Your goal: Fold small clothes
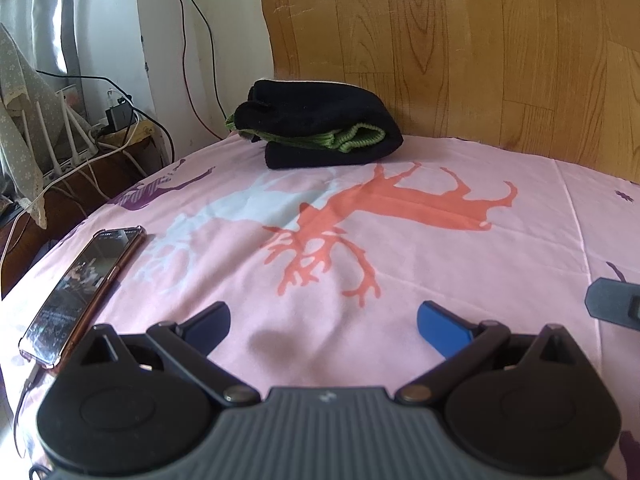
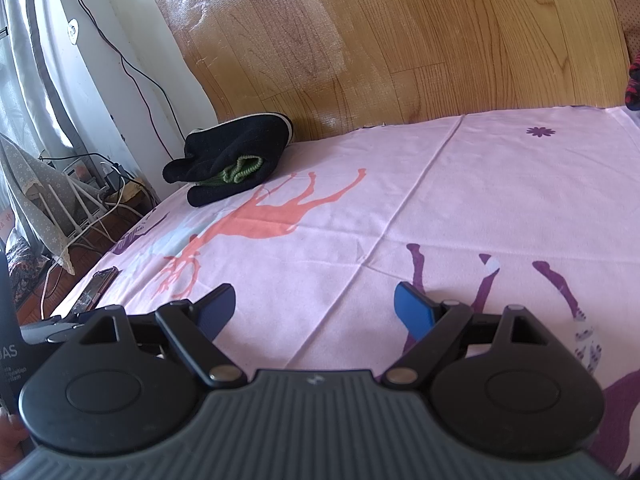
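Observation:
A folded black garment with green knit trim (image 1: 320, 126) lies at the far edge of the pink deer-print sheet (image 1: 440, 264), against the wood-pattern wall; it also shows in the right wrist view (image 2: 232, 160) at the far left. My left gripper (image 1: 323, 326) is open and empty, low over the sheet, well short of the garment. My right gripper (image 2: 314, 308) is open and empty over the pink sheet (image 2: 460, 208), far from the garment. The right gripper's edge (image 1: 614, 300) shows at the left view's right side.
A phone (image 1: 84, 288) lies on the sheet at the left edge, also seen in the right wrist view (image 2: 98, 286). Beyond the left bed edge are cables, a router (image 1: 60, 136) and a draped cloth. A red-and-dark fabric (image 2: 632, 80) shows at far right.

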